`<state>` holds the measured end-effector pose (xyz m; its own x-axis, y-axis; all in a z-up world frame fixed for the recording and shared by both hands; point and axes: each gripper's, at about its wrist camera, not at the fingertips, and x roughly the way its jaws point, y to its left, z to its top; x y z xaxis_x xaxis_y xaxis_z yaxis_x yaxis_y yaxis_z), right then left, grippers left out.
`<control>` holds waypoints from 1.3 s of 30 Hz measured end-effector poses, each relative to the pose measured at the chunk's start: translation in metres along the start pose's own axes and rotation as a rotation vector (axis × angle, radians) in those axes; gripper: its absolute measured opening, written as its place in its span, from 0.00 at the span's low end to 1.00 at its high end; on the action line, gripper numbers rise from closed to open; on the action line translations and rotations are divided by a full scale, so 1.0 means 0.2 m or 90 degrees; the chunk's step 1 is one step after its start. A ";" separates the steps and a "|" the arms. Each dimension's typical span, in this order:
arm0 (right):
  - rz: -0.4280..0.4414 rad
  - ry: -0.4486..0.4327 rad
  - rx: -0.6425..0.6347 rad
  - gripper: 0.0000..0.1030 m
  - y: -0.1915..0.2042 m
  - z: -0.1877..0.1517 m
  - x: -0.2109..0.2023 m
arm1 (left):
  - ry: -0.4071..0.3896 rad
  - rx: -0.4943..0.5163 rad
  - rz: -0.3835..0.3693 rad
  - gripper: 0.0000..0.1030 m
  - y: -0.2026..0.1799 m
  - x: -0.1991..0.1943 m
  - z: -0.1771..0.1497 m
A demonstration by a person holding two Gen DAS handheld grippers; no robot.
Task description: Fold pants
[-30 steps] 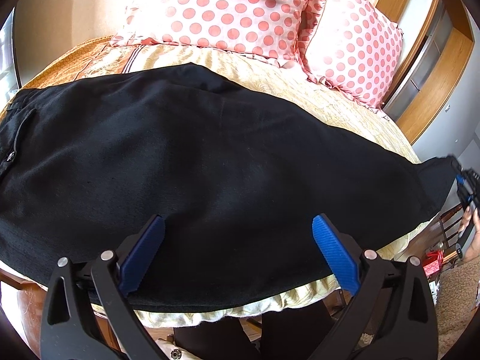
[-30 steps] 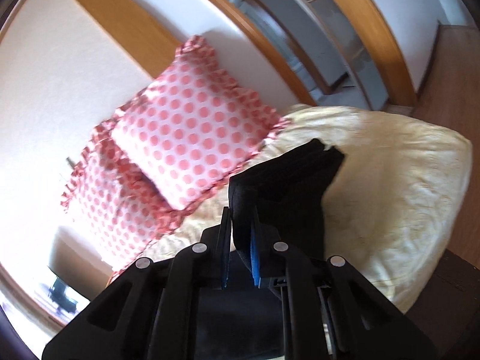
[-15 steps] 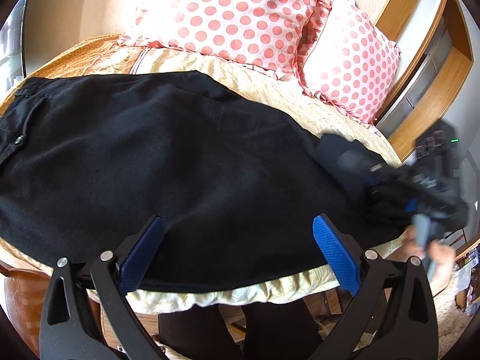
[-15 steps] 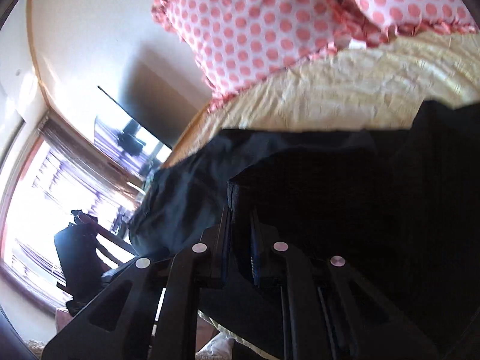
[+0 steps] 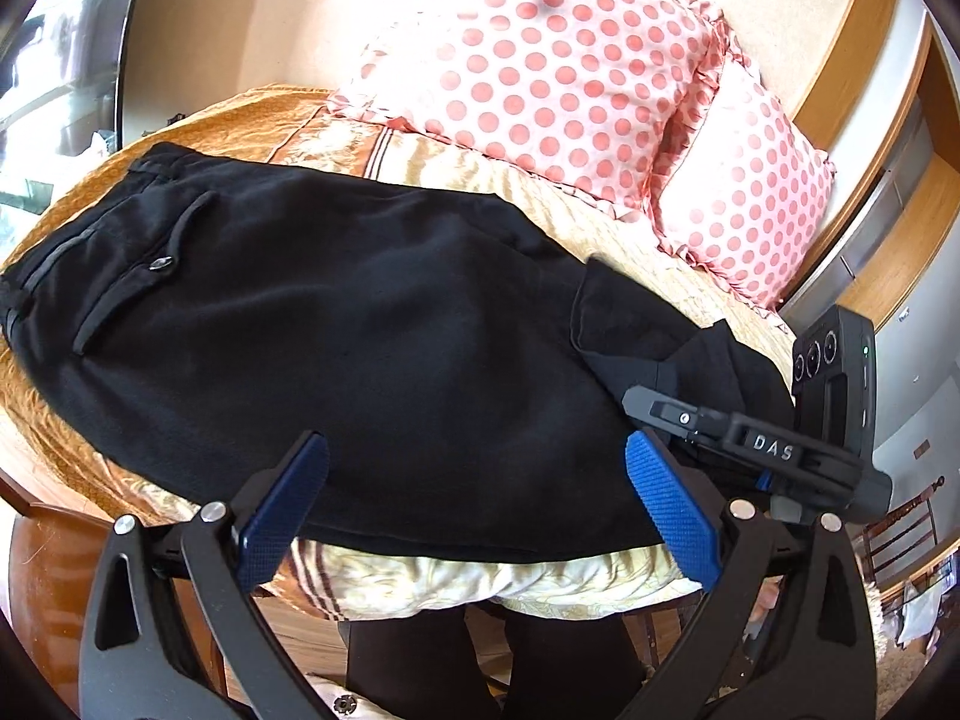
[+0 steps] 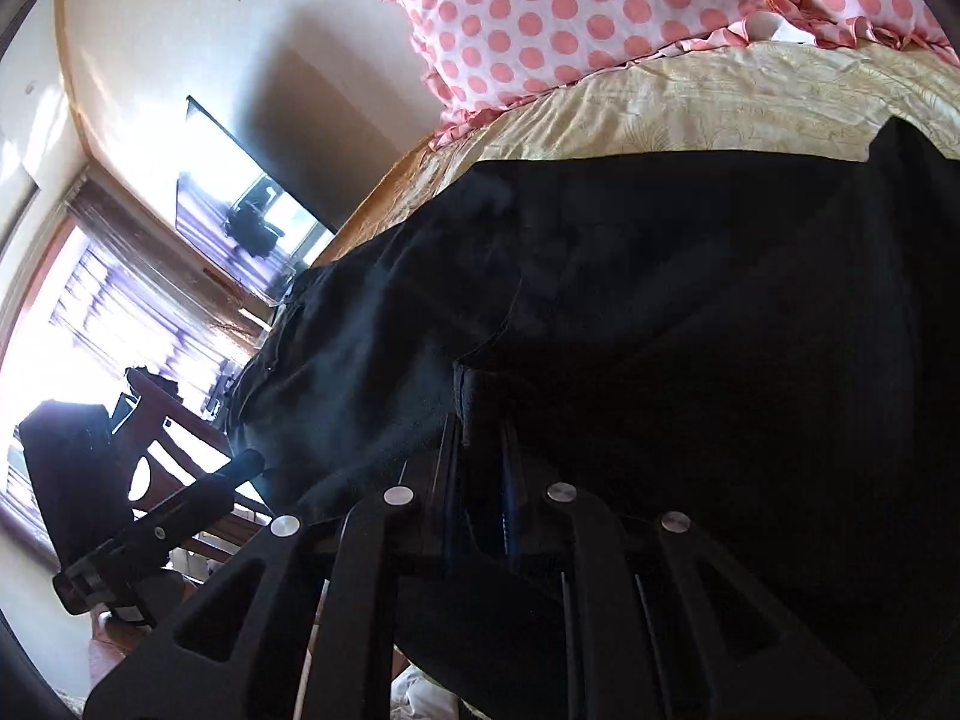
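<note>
On cream bedspread [image 5: 420, 588]; black pants [image 5: 360, 324]; dotted pillows [image 5: 540, 72]; possibly wall TV [image 6: 240, 204]

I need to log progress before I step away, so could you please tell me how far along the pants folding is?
Done: the black pants lie flat on the bed, apparently already doubled leg over leg. In hand: the right tongs are shut on the hem end, which is lifted and curling over the legs towards the waistband. The left tongs hover open at the near edge, gripping nothing. Left: laying the hem down and any further fold.
</note>
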<state>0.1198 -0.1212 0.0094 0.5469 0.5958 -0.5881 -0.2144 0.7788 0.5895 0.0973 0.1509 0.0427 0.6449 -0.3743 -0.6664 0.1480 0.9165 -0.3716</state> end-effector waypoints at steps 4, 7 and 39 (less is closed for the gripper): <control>0.000 -0.023 -0.013 0.12 0.05 0.02 -0.05 | -0.008 -0.005 0.008 0.97 0.04 -0.02 0.00; 0.013 -0.035 -0.019 0.12 0.08 0.04 -0.07 | -0.017 -0.021 0.012 0.97 0.08 -0.04 0.02; -0.048 -0.182 -0.088 0.59 0.11 -0.04 -0.32 | -0.120 -0.254 0.091 0.97 0.68 -0.42 0.01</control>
<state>0.0726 -0.1407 0.0553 0.7663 0.4718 -0.4361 -0.2619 0.8492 0.4585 0.0650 0.3073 0.0491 0.7682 -0.1825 -0.6137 -0.2282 0.8175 -0.5287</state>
